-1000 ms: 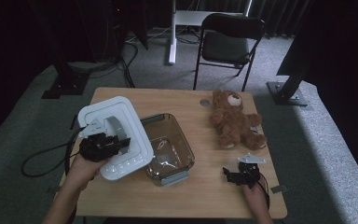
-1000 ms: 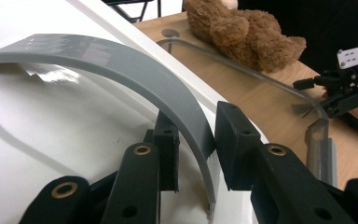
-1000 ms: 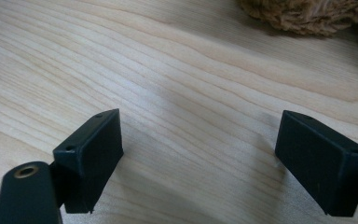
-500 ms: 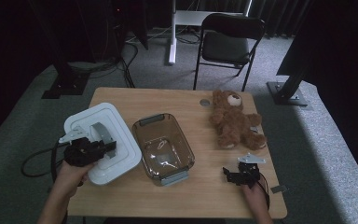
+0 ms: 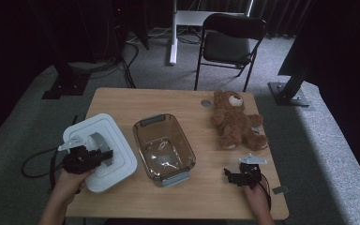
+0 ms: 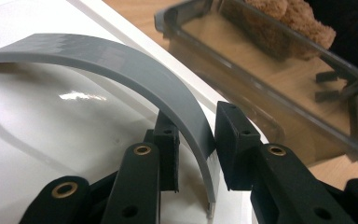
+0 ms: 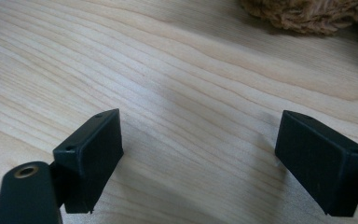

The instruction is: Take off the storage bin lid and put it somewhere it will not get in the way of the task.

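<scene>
Now the white lid [image 5: 104, 149] lies at the counter's [image 5: 168, 101] left edge, just beside the clear container [image 5: 164, 149]; the left hand-held gripper [image 6: 193, 140] clamps its grey arched handle [image 6: 135, 77]. Well apart, the right hand-held gripper [image 7: 198, 161] gapes empty over bare wood.

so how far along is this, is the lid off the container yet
Done: the white lid is off the clear container, which sits open and empty mid-table. In hand: the left tongs are shut on the lid's grey handle, with the lid at the table's left edge. Left: release the lid; the right tongs wait open near the teddy bear.
</scene>
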